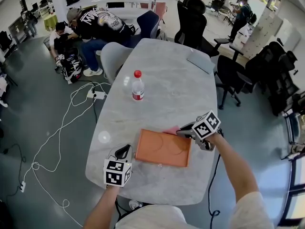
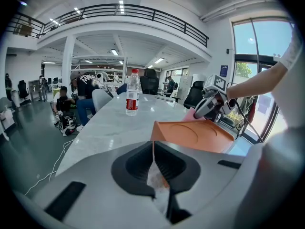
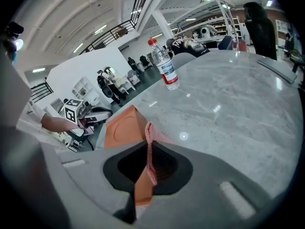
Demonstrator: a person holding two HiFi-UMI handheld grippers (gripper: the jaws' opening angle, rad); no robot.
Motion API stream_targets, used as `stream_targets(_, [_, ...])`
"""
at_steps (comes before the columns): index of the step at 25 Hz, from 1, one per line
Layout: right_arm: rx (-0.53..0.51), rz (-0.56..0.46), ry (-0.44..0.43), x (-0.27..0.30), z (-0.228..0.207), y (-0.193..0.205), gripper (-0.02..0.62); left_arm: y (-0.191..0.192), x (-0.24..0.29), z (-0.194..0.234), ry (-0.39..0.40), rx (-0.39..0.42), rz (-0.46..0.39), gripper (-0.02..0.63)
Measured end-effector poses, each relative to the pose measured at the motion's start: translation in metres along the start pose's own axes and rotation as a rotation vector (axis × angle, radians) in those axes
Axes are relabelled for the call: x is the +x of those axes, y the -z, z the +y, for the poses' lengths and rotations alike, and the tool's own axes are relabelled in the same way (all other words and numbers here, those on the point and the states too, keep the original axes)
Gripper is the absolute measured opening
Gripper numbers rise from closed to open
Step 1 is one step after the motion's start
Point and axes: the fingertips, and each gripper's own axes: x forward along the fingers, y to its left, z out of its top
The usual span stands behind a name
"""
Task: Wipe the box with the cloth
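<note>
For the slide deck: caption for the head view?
Right gripper holds a pink cloth at the orange box's far corner; left gripper sits by its left edge.

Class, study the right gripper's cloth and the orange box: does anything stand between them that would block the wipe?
Nothing visible does. The right gripper, shut on the pink cloth, sits at the far corner of the orange box, whose top is bare. The bottle stands farther up the table, well clear.

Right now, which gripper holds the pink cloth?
The right gripper: its jaws are shut on the pink cloth. The left gripper is closed at the flat orange box's opposite corner.
</note>
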Motion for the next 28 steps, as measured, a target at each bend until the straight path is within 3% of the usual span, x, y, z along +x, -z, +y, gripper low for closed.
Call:
stream_targets(11, [0.031, -0.010, 0.052, -0.019, -0.013, 0.013, 0.015, 0.002, -0.005, -0.003, -0.001, -0.003, -0.005, 0.017])
stream_targets(21, [-0.091, -0.039, 0.079, -0.032, 0.002, -0.044, 0.015, 0.003, -0.024, 0.009, -0.040, -0.033, -0.023, 0.017])
stream_targets(28, [-0.203, -0.023, 0.055, -0.006, 0.028, -0.096, 0.015, 0.012, -0.040, 0.028, -0.087, -0.072, -0.042, 0.017])
